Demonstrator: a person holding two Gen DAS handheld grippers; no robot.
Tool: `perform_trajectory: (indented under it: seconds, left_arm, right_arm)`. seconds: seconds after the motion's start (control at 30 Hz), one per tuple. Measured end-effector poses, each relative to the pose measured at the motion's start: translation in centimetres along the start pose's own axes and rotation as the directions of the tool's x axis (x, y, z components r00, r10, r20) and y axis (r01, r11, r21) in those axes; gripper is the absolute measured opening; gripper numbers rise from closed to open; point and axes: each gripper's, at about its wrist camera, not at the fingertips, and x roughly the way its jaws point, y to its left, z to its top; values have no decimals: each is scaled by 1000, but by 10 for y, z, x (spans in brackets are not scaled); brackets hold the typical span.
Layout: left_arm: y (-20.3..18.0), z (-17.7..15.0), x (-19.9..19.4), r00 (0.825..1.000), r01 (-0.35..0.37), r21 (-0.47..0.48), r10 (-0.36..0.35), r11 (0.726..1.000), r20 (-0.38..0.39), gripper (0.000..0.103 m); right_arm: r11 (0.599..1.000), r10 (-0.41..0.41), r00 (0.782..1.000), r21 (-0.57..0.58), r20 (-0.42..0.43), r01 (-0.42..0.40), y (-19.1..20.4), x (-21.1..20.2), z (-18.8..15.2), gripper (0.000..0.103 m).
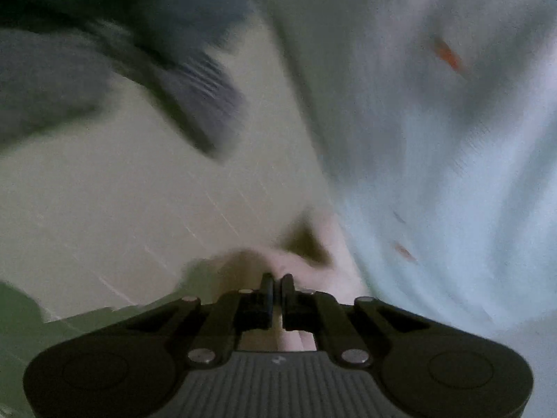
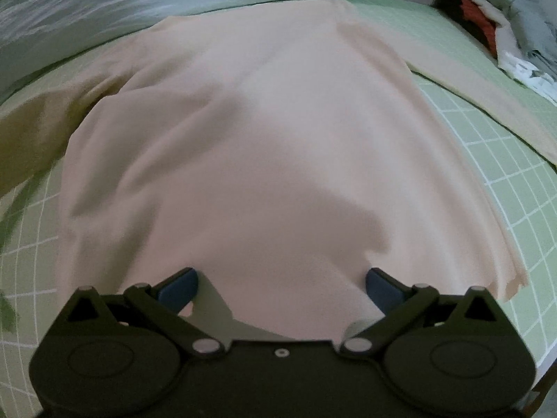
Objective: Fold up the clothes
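Observation:
A pale pink long-sleeved shirt [image 2: 271,146] lies spread flat on the green grid mat [image 2: 494,160], with one sleeve out to the left and one to the right. My right gripper [image 2: 281,287] is open, its blue fingertips [image 2: 177,289] just above the shirt's near edge, holding nothing. In the blurred left wrist view my left gripper [image 1: 277,284] is shut on a fold of the pink shirt [image 1: 296,268], lifted off the surface.
A light blue sheet [image 2: 139,3] bunches along the far side of the mat and fills the right of the left wrist view [image 1: 435,139]. A heap of other clothes [image 2: 501,28] sits at the far right. A dark grey garment [image 1: 115,55] lies upper left.

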Motion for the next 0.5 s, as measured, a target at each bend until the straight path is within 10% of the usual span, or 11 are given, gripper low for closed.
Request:
perform_trajectory:
  seconds: [0.17,0.27,0.5]
  left_arm:
    - [8,5,4,941,-323,77,312,943,130,28]
    - [4,-1,4,928,-356,141,332,924,167,53]
    - [-3,-14,10,932,-362,321,331,875,147,74]
  right_arm:
    - [1000,0,1000,-5,-10,0,2,-1,2,103]
    - [1000,-1,1000,-3,-15,1,2,-1,3,103]
    - [1000,-11,1000,10,-18,11,3,-3,3,103]
